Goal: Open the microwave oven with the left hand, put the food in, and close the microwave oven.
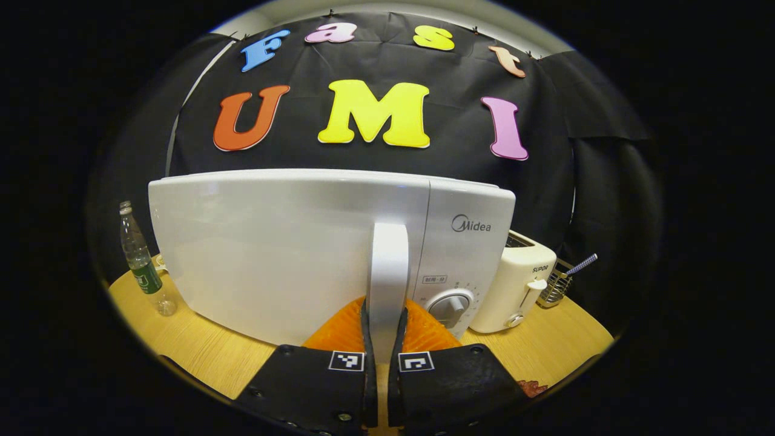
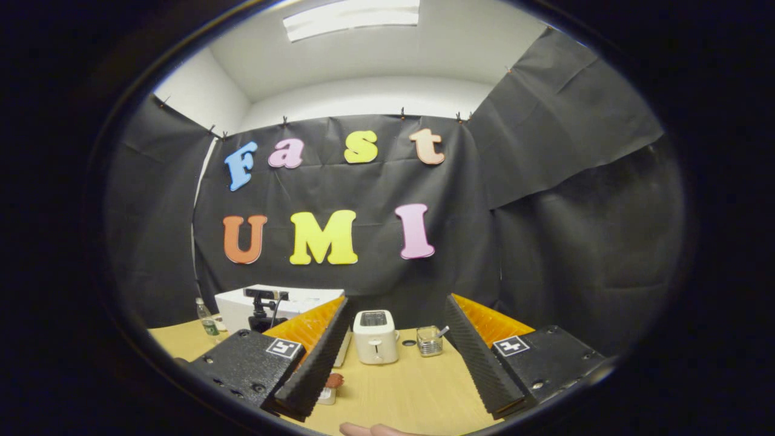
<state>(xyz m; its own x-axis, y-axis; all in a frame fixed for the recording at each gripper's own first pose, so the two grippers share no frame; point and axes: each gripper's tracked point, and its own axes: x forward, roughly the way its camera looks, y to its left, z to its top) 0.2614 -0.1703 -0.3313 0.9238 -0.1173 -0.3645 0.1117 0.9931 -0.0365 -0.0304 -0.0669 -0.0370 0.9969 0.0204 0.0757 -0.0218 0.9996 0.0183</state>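
Note:
The white microwave (image 1: 272, 254) stands on the wooden table with its door looking closed. Its upright white handle (image 1: 388, 266) runs down between my left gripper's fingers, and my left gripper (image 1: 384, 330) is shut on the handle's lower part. A reddish-brown food item (image 1: 533, 387) lies on the table low at the right. In the right gripper view my right gripper (image 2: 396, 303) is held open above the table with nothing between its fingers. The microwave (image 2: 236, 306) sits far off at the left, and the reddish-brown food (image 2: 332, 381) is beside the left finger (image 2: 318, 357).
A clear bottle (image 1: 140, 263) stands left of the microwave. A cream toaster (image 1: 519, 284) and a wire basket (image 1: 556, 284) stand to its right. In the right gripper view there are the toaster (image 2: 375, 336), a small glass container (image 2: 428, 340) and a fingertip (image 2: 369, 430).

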